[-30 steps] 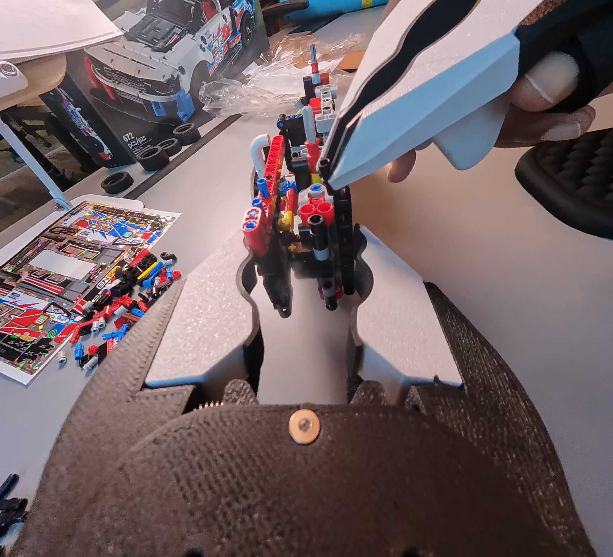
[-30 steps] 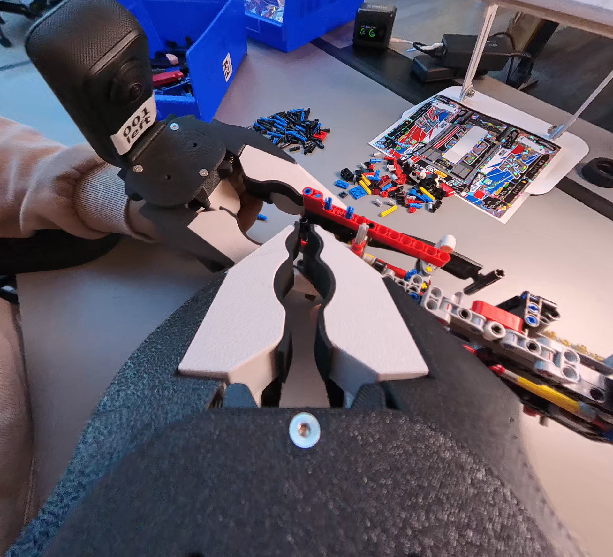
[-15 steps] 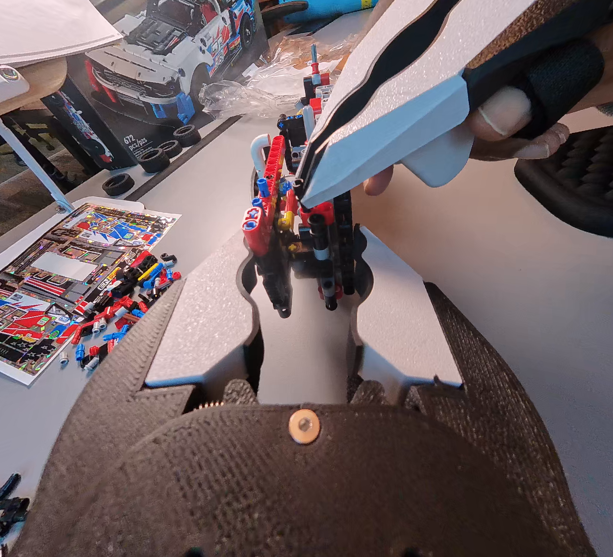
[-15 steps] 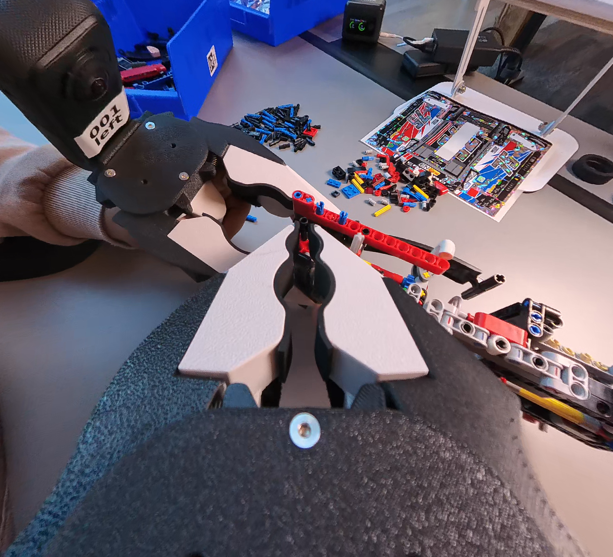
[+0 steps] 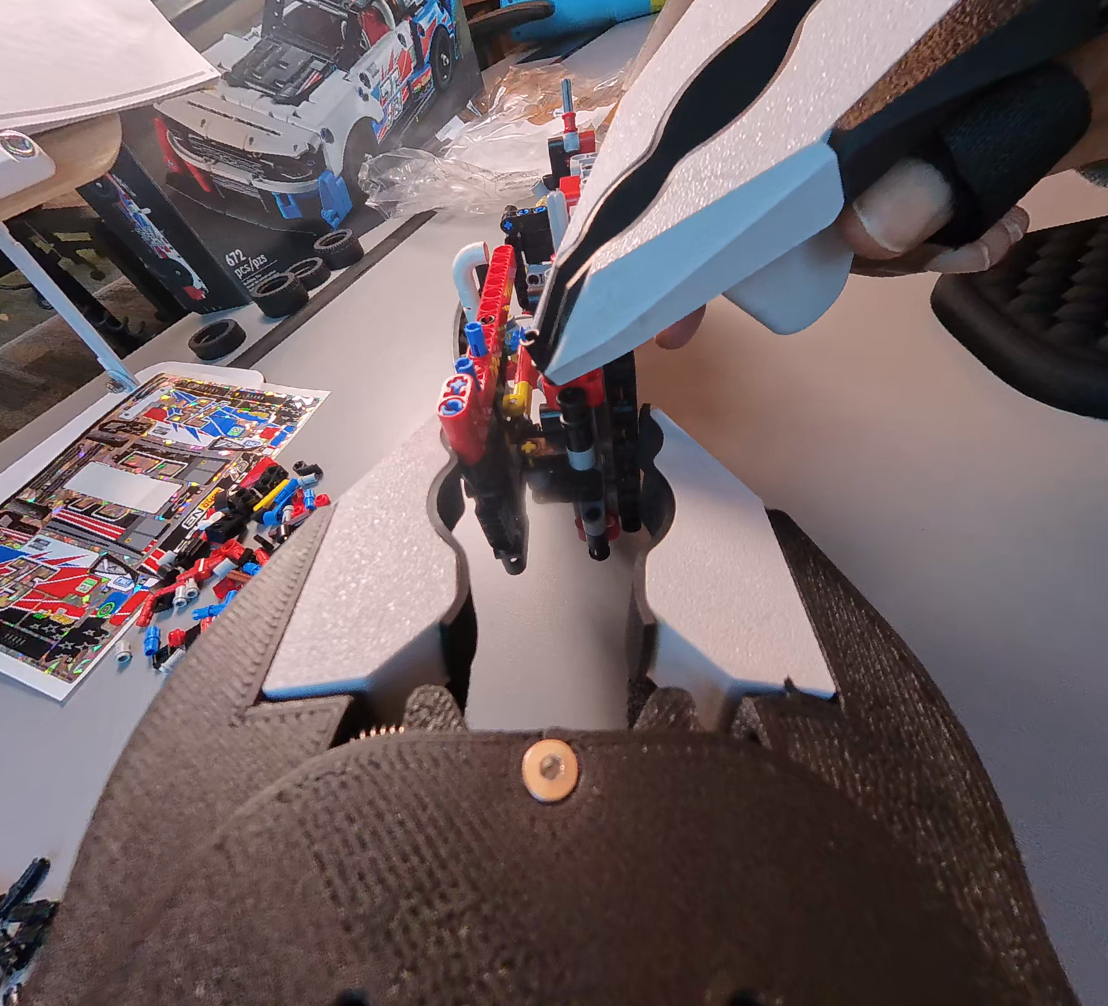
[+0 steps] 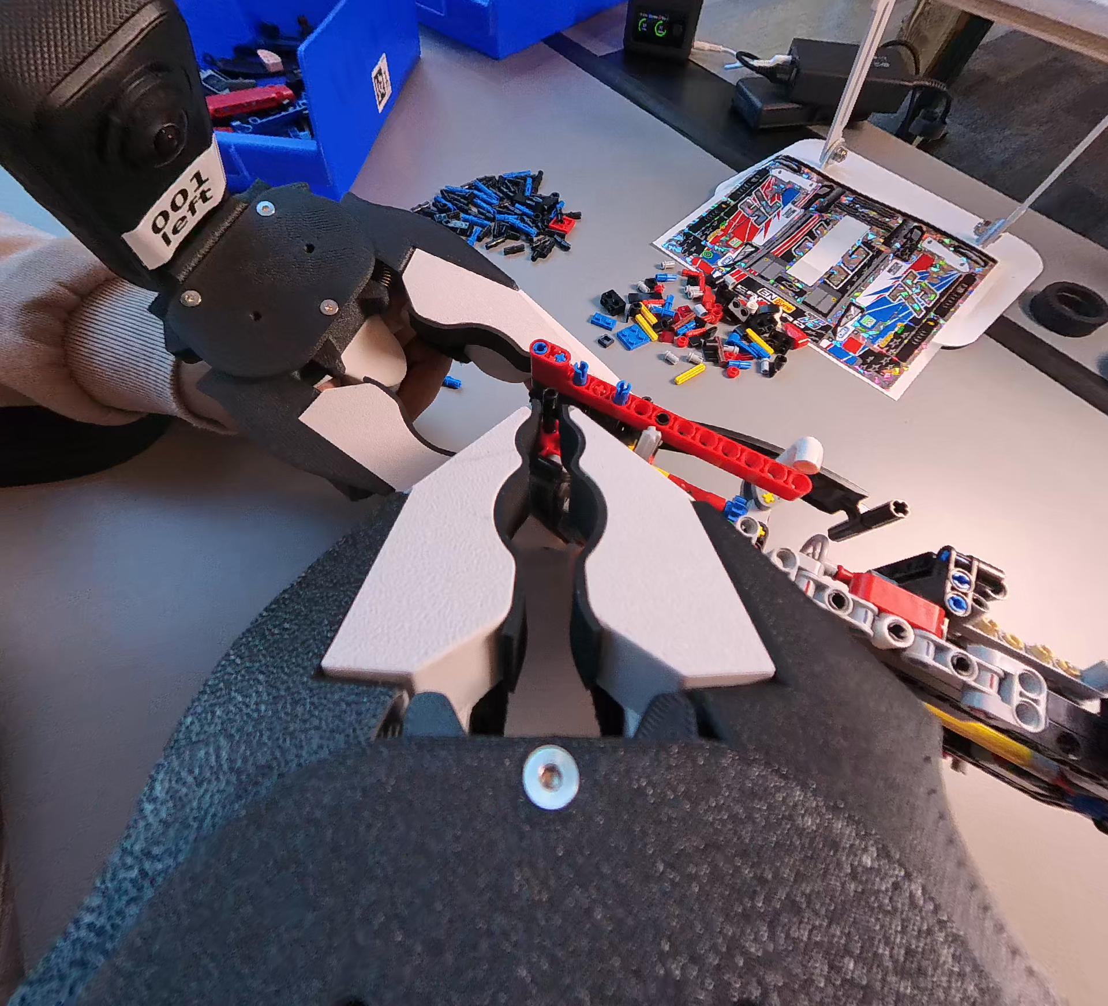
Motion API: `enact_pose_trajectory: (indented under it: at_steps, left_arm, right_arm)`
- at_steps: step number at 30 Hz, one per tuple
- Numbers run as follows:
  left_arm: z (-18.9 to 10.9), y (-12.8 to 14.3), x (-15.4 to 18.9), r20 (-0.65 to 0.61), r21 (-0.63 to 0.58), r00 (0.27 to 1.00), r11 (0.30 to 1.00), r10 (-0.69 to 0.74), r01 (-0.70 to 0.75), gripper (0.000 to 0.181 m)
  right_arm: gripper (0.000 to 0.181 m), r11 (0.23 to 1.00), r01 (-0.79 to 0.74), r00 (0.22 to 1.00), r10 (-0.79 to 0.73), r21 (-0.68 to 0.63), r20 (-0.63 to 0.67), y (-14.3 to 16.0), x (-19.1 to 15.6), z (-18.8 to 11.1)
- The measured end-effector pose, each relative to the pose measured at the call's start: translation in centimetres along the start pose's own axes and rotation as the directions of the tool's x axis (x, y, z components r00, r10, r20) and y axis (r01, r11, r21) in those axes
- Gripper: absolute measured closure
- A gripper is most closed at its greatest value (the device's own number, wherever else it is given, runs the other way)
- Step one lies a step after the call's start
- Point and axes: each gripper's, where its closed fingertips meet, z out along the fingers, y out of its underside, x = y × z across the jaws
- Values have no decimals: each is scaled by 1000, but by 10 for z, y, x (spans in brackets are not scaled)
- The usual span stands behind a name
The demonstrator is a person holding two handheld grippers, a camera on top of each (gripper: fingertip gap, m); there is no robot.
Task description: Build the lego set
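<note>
Your left hand-held gripper (image 5: pixel 548 474) grips the near end of the half-built Lego car chassis (image 5: pixel 539 396) on the grey tabletop (image 5: pixel 869 528), its two pale fingers (image 5: pixel 384 546) pressed against the sides of the model's black and red beams. Your right hand-held gripper (image 5: pixel 542 363) reaches in from the upper right, its tips drawn almost together and touching the top of the chassis at a red piece just beside the long red beam (image 6: pixel 659 423); whether those tips pinch a small part cannot be told. In the right wrist view the right hand-held gripper's fingers (image 6: pixel 455 546) stand nearly together around dark and red parts at that same end, while the chassis stretches away to the right with grey beams and a red block (image 6: pixel 893 605). To the left of the model lies a pile of small loose pieces in red, blue, black and yellow (image 5: pixel 234 528), resting against a shiny sticker sheet (image 5: pixel 120 492). A separate heap of black and blue pins (image 6: pixel 503 213) sits nearer the blue bins (image 6: pixel 360 48). Behind the chassis stand the set's box with a race car pictured on it (image 5: pixel 288 96), loose black tyres (image 5: pixel 276 288) and crumpled clear plastic bags (image 5: pixel 473 162).
</note>
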Motion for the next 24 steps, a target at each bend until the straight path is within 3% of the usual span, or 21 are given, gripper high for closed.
enact_pose_trajectory:
  at_steps: [12, 24]
  left_arm:
    - [0, 0, 0, 1, 2, 1000, 1000, 6, -6, 125]
    - [0, 0, 2, 1, -1, 1000, 1000, 25, -25, 125]
  right_arm:
    - [178, 1000, 13, 1000, -13, -5, 4, 2, 1, -4]
    - [180, 986, 109, 994, -106, -128, 29, 6, -1, -2]
